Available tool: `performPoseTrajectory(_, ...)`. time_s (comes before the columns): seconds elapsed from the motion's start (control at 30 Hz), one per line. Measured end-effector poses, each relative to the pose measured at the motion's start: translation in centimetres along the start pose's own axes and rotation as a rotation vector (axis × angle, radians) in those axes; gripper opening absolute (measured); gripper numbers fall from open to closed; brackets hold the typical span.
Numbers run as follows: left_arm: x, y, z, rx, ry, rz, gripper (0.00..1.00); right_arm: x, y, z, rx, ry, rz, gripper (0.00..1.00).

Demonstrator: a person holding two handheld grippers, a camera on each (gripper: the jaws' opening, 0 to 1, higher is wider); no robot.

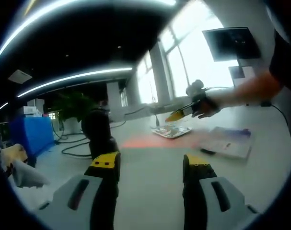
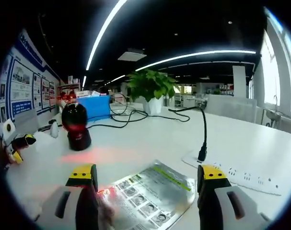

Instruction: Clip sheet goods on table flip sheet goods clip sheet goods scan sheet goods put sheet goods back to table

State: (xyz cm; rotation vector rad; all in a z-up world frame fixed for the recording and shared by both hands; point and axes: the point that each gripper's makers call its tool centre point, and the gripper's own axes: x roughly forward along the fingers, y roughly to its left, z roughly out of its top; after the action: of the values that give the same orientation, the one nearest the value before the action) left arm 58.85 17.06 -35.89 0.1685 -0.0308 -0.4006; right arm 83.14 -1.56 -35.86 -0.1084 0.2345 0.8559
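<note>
My left gripper (image 1: 152, 165) hangs over the white worktop (image 1: 150, 191) with its fingers spread wide and nothing between them. Far off to the right I see my right gripper (image 1: 175, 115), carried by a hand (image 1: 208, 105), tip down just above the flat packet (image 1: 172, 131). Through the right gripper view, the right gripper's fingers (image 2: 83, 178) stand wide apart, with the silvery sheet packet (image 2: 152, 194) lying flat on the worktop between them; red scanner light falls on its near left corner. The black scanner (image 2: 75, 125) stands further left, and a white power strip (image 2: 241, 176) lies to the right.
</note>
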Motion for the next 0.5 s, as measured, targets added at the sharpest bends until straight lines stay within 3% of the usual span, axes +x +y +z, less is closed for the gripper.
performPoseTrajectory(0.23, -0.1, -0.2, 0.1, -0.007, -0.005, -0.007, 0.45, -2.0, 1.2, 1.2, -0.008, -0.027, -0.008, 0.79)
performPoseTrajectory(0.5, -0.4, 0.4, 0.5, -0.067, -0.033, 0.005, 0.44, -5.8, 4.2, 3.0, -0.024, -0.078, -0.002, 0.79)
